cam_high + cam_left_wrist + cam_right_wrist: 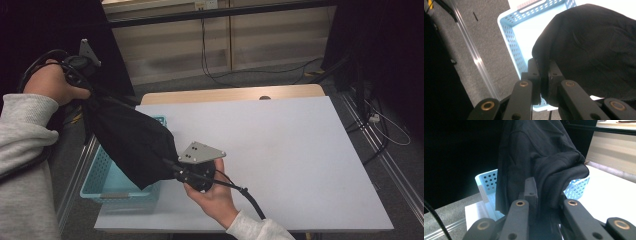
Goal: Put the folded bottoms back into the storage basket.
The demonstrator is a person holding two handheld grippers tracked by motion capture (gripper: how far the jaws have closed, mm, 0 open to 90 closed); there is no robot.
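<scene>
Garment: black soft cloth garment [131, 142] hangs stretched between both grippers, above the light blue perforated plastic basket [102, 176].
Left gripper [543, 75]: clenched on a fold of the cloth; high view places it raised beyond the table's left edge.
Right gripper [544, 200]: pinching the cloth's lower end; its own view shows the folds draping over the basket rim.
Basket: sits at the white table [280, 150] top's left edge; left gripper view shows its pale bare inside.
</scene>
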